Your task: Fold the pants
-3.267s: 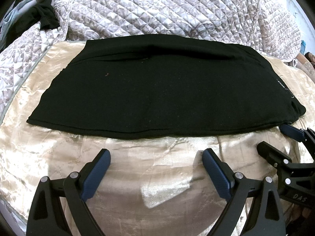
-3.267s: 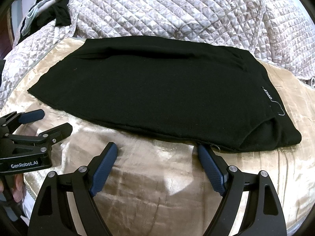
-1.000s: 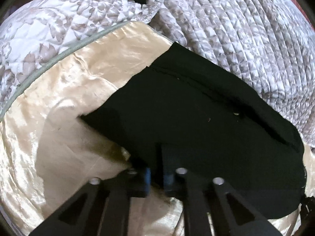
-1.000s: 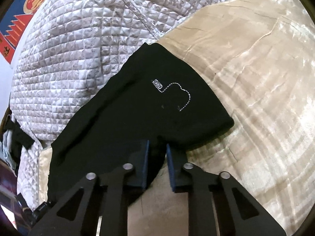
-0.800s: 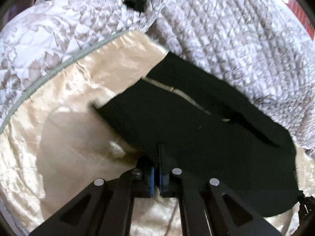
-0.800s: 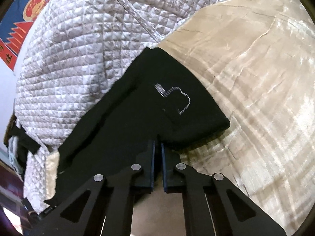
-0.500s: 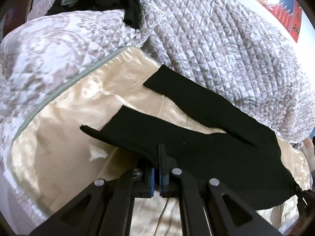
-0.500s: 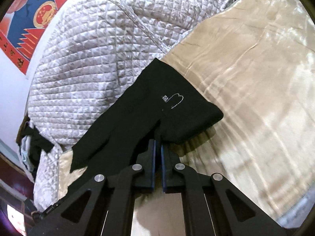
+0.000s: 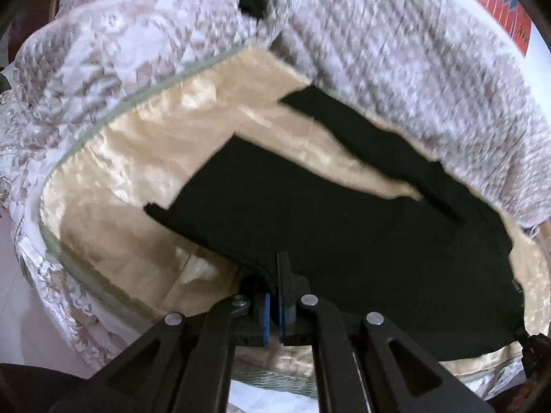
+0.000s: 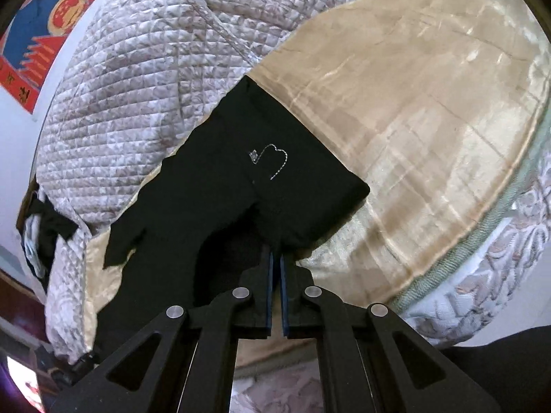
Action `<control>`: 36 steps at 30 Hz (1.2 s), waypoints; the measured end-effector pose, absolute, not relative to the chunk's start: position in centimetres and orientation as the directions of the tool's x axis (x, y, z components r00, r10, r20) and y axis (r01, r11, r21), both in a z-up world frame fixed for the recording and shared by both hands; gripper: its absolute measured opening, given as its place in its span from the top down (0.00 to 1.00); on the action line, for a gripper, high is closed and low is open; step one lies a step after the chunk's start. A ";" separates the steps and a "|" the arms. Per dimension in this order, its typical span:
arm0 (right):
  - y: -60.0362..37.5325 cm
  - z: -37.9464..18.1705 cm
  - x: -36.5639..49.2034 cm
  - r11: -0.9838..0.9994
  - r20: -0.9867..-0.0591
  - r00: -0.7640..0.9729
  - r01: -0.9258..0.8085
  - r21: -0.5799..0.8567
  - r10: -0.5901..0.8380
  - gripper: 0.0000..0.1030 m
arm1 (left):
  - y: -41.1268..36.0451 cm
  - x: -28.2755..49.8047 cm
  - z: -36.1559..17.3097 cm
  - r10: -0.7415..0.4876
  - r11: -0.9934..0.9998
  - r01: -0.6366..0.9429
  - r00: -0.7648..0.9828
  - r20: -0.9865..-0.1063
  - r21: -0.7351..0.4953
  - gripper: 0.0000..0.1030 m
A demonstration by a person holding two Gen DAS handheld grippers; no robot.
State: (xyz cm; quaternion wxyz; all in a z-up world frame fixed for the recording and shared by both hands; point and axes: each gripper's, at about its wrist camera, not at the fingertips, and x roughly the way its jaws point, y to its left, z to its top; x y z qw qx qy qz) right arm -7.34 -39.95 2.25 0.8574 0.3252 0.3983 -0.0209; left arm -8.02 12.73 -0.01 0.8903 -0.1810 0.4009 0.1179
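The black pants (image 9: 344,227) lie on a shiny beige sheet (image 9: 144,158). My left gripper (image 9: 274,275) is shut on the near edge of one leg at the hem end. The two legs have come apart, with a strip of sheet showing between them. In the right wrist view the pants (image 10: 220,186) show a small white stitched logo (image 10: 272,161). My right gripper (image 10: 275,258) is shut on the near edge at the waist end. Both pinched edges are lifted off the sheet and drawn toward the bed's near side.
A quilted patterned bedspread (image 9: 396,51) is bunched along the far side of the bed. Dark clothes (image 10: 48,227) lie on it at the far end. The sheet (image 10: 430,120) is bare to the right of the pants. A red and blue poster (image 10: 44,17) hangs on the wall.
Both grippers closed on the pants' near edge, then pulled it back toward the bed's edge. The near leg has slid away from the far leg, baring sheet between them.
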 end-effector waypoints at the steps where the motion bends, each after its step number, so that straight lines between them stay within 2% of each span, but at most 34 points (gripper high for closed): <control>1: -39.9 1.8 -7.1 0.792 -0.707 0.671 0.299 0.533 0.222 0.98 | 12.8 -7.9 -0.4 0.060 0.905 -0.360 0.638 -0.768 -0.229 0.95; 3: -40.1 0.3 -6.8 0.780 -0.734 0.629 0.315 0.541 0.255 0.98 | 12.8 -8.3 0.1 0.067 0.901 -0.368 0.644 -0.763 -0.232 0.91; 5: -40.2 0.2 -7.0 0.777 -0.741 0.624 0.330 0.536 0.247 0.97 | 12.9 -9.1 0.7 0.104 0.894 -0.395 0.644 -0.757 -0.213 0.90; 6: -40.2 0.7 -7.3 0.785 -0.743 0.628 0.331 0.524 0.231 0.91 | 13.1 -9.4 0.9 0.121 0.889 -0.410 0.641 -0.758 -0.205 0.88; 7: -40.1 1.3 -7.5 0.796 -0.749 0.629 0.335 0.503 0.208 0.88 | 13.3 -9.7 1.1 0.142 0.883 -0.429 0.634 -0.760 -0.193 0.85; 10: -39.8 3.6 -8.4 0.845 -0.760 0.643 0.353 0.402 0.093 0.85 | 13.8 -10.4 2.0 0.219 0.863 -0.484 0.620 -0.753 -0.148 0.84; 13: -39.6 6.0 -8.9 0.874 -0.718 0.696 0.345 0.341 0.006 0.75 | 13.4 -10.2 3.3 0.260 0.866 -0.485 0.643 -0.720 -0.120 0.84; 14: -39.2 6.5 -8.6 0.892 -0.702 0.713 0.315 0.324 0.003 0.75 | 13.1 -9.9 3.8 0.258 0.876 -0.468 0.659 -0.707 -0.116 0.83; 16: -37.8 7.1 -7.1 0.935 -0.684 0.728 0.215 0.281 0.038 0.75 | 12.5 -9.1 4.4 0.220 0.898 -0.421 0.686 -0.693 -0.131 0.75; 21: -35.0 5.4 -2.9 0.973 -0.706 0.693 0.026 0.228 0.146 0.75 | 10.1 -6.2 3.3 0.108 0.951 -0.280 0.694 -0.712 -0.129 0.72; 22: -34.7 4.8 -2.3 0.979 -0.717 0.683 0.016 0.204 0.138 0.75 | 9.9 -5.5 2.7 0.107 0.954 -0.277 0.674 -0.731 -0.115 0.72; 24: -34.0 2.3 -0.8 0.993 -0.806 0.587 0.019 0.115 0.082 0.75 | 10.1 -4.8 0.9 0.104 0.954 -0.282 0.619 -0.779 -0.097 0.72; 25: -34.4 1.5 -0.9 0.993 -0.815 0.574 0.027 0.116 0.080 0.75 | 10.4 -4.8 0.2 0.100 0.952 -0.290 0.601 -0.793 -0.099 0.72; 29: -35.6 2.8 -2.1 0.994 -0.797 0.604 0.097 0.057 -0.013 0.75 | 9.3 -5.0 1.5 0.141 0.962 -0.270 0.632 -0.762 -0.046 0.72; 34: -35.5 5.2 -1.7 0.992 -0.748 0.661 0.042 0.118 0.061 0.75 | 7.7 -2.8 2.6 0.120 0.973 -0.226 0.642 -0.757 -0.037 0.71; 36: -34.4 5.4 -0.6 0.993 -0.749 0.656 -0.004 0.118 0.092 0.69 | 6.9 -1.6 2.9 0.123 0.980 -0.198 0.649 -0.751 -0.011 0.69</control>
